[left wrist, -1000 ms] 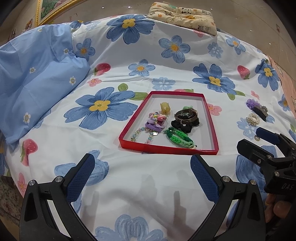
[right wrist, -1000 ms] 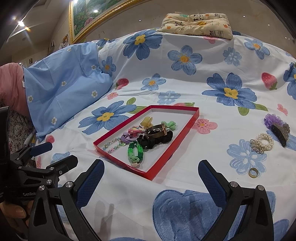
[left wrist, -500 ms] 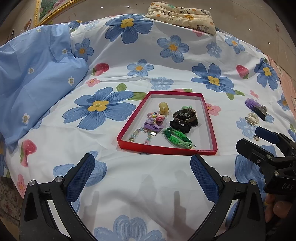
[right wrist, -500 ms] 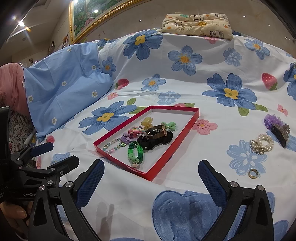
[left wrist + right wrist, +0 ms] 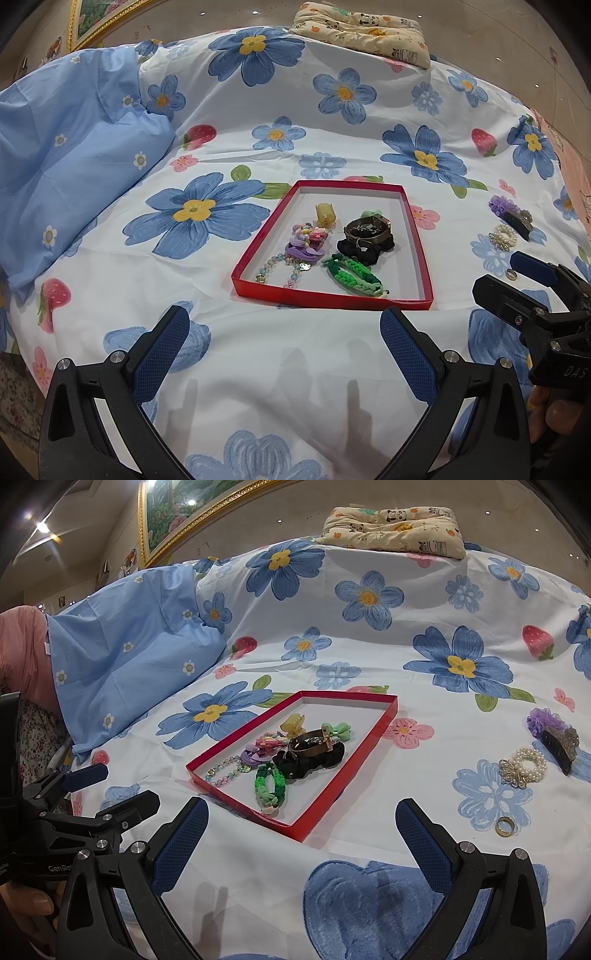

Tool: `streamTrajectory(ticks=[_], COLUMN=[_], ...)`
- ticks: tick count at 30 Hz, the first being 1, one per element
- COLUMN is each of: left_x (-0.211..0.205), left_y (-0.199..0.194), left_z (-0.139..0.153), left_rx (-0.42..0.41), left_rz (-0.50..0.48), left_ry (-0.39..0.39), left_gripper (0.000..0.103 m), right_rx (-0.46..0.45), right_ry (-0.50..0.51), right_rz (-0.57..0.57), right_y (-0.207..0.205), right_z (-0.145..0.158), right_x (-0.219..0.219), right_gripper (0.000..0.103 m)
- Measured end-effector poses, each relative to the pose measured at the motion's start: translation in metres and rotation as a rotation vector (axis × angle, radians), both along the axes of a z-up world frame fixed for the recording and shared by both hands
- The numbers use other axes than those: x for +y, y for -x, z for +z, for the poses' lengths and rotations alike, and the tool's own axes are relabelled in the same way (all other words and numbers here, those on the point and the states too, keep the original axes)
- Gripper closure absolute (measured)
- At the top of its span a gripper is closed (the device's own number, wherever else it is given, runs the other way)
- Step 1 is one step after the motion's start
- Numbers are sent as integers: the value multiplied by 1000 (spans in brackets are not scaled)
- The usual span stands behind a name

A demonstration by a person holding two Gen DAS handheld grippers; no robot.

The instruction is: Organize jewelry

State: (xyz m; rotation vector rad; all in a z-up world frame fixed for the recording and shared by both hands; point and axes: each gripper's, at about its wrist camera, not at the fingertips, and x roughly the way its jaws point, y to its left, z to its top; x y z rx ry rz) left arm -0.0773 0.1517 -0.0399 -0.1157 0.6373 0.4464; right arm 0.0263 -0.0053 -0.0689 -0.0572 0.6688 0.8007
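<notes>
Red card tray (image 5: 332,297) is your landmark, flat on the flowered bedsheet (image 5: 258,387).

- Change over the last second: almost none. From the left wrist the tray sits a shade lower and closer. From the right wrist the scene is the same as before. No piece has moved in or out.
- Left gripper (image 5: 284,325): jaws spread wide, nothing between them, hovering just short of the tray's near edge.
- Right gripper (image 5: 303,812): jaws also spread and empty, over the tray's near corner.
- Inside the tray: green braided band (image 5: 356,275), black scrunchie (image 5: 364,247) with a bronze bangle (image 5: 367,227) on it, bead string (image 5: 275,267), yellow clip (image 5: 325,214).
- Right of the tray, loose on the sheet: gold ring (image 5: 504,826) nearest you, then pearl bracelet (image 5: 524,766), dark hair claw (image 5: 559,747) and purple scrunchie (image 5: 543,718) farther back.
- Reading: you are paused between picks and the sort looks a bit over half done. Those four pieces right of the tray are what is left, and the ring sits closest to your right gripper.

Writing:
- "DAS" on the right gripper's body, seen from the left wrist and cut off at the frame edge.
- "GenRo", also cut off, on the left gripper's body.
- The panda cushion (image 5: 391,530) beyond the tray has printed lettering too small to read.
</notes>
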Motion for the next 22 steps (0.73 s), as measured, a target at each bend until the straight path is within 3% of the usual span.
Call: streamTrajectory(ticks=[22], left_x=[-6], left_y=[-11], left_z=[-3], left_rx=[8], left_rz=[-15], left_ry=[21], left_gripper=[0], right_rx=[7], right_ry=[-3], right_rz=[-7], right_y=[-8], right_z=[3], right_x=[-1], right_gripper=[1])
